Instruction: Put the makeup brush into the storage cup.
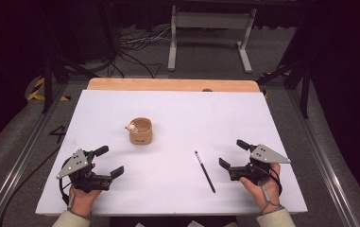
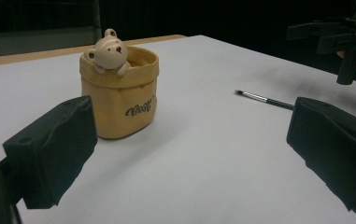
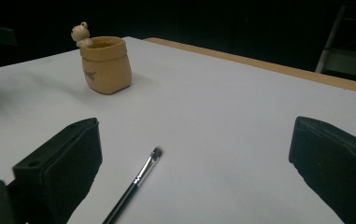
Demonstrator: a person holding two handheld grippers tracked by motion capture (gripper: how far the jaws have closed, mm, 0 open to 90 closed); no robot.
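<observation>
Worktop (image 1: 177, 101): white board, two things on it, both grippers low at the near edge.

Pot (image 1: 141, 131): tan sack-shaped pot with a little bear on its rim, upright, left of centre and farther out than the grippers. In the left gripper view it (image 2: 118, 93) stands ahead and left of the gap between the jaws, near but not between them.

Left gripper (image 1: 105, 161): jaws spread wide, holding nothing, aimed forward and toward the middle of the worktop. Nearer to the pot than to the brush.

Right gripper (image 1: 233, 153): jaws spread wide too, empty, aimed inward across the worktop toward the left hand's side. This is the near hand for the brush, just beside it.

Brush (image 1: 204, 170): thin black handle, lying flat, apart from both grippers and well apart from the pot. Long axis runs near-to-far, bristle end toward the pot, handle end toward the person (slightly slanted, far end leaning left). In the right gripper view it (image 3: 133, 185) lies ahead and left of centre, close to the left-hand jaw, handle running down out of frame, tip (image 3: 157, 151) pointing away.

Judgement: the pickup goes to the right gripper. The brush sits off-centre in the gap, so the hand needs to shift toward it and bring the closing line across the handle before it closes.
</observation>
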